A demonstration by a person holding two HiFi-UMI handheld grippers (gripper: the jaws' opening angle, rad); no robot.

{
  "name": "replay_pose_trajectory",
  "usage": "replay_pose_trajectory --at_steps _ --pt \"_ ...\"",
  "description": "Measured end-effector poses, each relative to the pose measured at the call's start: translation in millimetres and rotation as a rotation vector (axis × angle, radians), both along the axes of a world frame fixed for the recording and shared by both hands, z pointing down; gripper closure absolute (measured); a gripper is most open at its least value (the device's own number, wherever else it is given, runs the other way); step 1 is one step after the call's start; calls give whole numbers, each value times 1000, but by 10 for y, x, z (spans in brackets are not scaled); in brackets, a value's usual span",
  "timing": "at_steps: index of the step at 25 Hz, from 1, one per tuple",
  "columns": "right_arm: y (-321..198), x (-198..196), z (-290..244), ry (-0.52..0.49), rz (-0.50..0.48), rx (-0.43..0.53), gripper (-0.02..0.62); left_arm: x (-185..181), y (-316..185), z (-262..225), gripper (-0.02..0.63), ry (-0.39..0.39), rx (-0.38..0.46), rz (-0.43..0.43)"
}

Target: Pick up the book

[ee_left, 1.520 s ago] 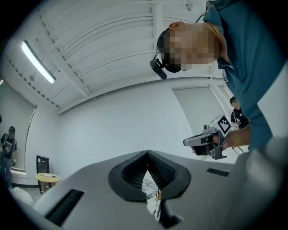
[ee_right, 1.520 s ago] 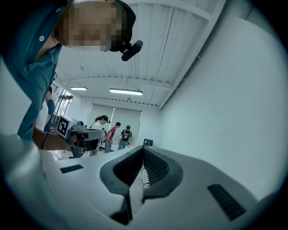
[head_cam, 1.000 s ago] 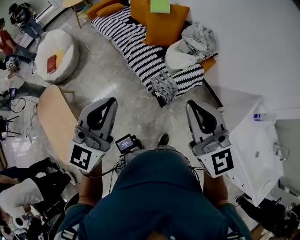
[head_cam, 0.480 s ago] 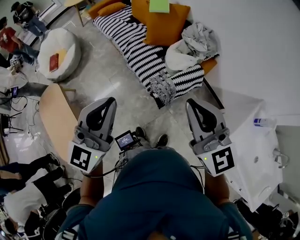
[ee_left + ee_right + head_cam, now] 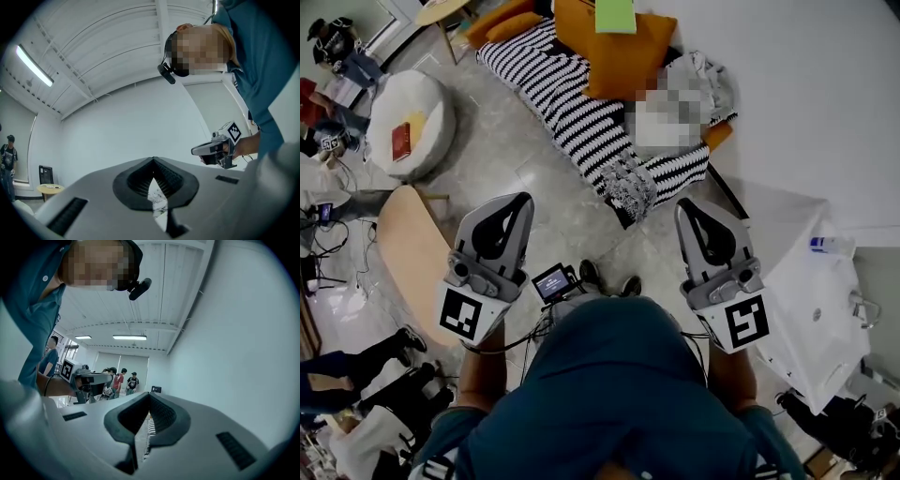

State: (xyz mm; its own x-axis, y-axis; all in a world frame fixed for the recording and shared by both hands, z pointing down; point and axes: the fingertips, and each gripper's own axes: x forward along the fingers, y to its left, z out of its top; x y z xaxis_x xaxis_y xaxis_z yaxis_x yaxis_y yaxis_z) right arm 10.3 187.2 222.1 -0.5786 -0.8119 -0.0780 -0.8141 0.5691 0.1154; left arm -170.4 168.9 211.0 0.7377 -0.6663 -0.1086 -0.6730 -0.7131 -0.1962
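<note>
A green book (image 5: 615, 14) lies on an orange pillow (image 5: 619, 61) at the far end of a striped mattress (image 5: 572, 103). A red book (image 5: 399, 141) rests on a white beanbag (image 5: 431, 103) at the far left. My left gripper (image 5: 520, 199) and right gripper (image 5: 682, 204) are held out level at chest height, far from both books. Each is shut with nothing in it. In the left gripper view the jaws (image 5: 153, 161) meet at the tip, and the right gripper (image 5: 220, 147) shows beside them. The right gripper view shows its jaws (image 5: 149, 397) closed too.
A curved wooden table (image 5: 408, 244) stands at the left, a white-draped table (image 5: 811, 300) with a small bottle (image 5: 825, 245) at the right. People (image 5: 356, 375) sit at the lower left. Crumpled white cloth (image 5: 712, 80) lies on the mattress. Grey tiled floor (image 5: 525, 159) lies ahead.
The person has stepped forward a little, and the floor scene has shifted slightly in the head view. Both grippers keep their place in front of the body, still shut.
</note>
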Motion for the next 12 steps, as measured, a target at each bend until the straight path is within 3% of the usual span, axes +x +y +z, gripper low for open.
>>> replay_pose_trajectory --at_steps 12 --pt "-369 -426 -79 42 75 30 581 -430 -492 66 604 20 -11 80"
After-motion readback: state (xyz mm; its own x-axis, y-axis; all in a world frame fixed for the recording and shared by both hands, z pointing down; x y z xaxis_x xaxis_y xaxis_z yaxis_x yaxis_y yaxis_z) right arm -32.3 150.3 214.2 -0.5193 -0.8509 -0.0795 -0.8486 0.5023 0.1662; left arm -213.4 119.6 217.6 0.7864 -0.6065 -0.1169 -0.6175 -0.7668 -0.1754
